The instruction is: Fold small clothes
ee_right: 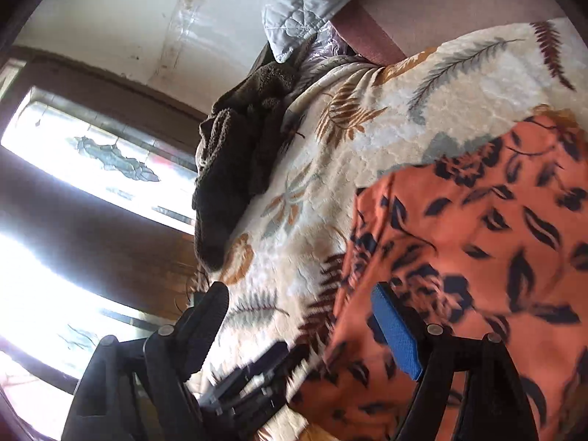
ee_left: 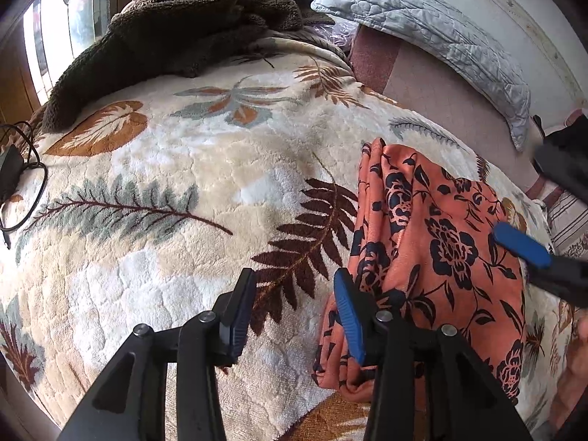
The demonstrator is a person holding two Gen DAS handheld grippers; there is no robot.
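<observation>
Orange floral garment [ee_left: 441, 242] lies bunched on the right side of the bed, on top of the leaf-print plush blanket [ee_left: 176, 169]. Its left edge is gathered into lengthwise pleats and the rest spreads flatter toward the right. It looks partly folded, not yet squared up.

Left tongs [ee_left: 294, 312]: spread wide, pinching nothing. The right pad sits at the garment's near-left edge, the left pad over bare blanket. My read: they're lined up to take that pleated edge or smooth it.

Right tongs [ee_right: 305, 330]: also spread, empty. In the left wrist view they come in from the right, one blue pad over the garment's right side. The right wrist view is motion-blurred, so I can't tell if the pad touches the cloth.

Placement makes sense: one tool per side, so the cloth can be lifted or flattened evenly.

Room:
- Wide open blanket left of the garment, good landing zone for a fold.
- Brown fleece throw [ee_left: 176, 25] piled at the far left, well apart.
- Black cable [ee_left: 25, 183] at the bed's left edge, also well apart.
- Quilted grey pillow [ee_left: 433, 25] on the far right, against the wall.
- The bed's near edge is not in view.

Risk: plush pile may drag on the thin fabric.
</observation>
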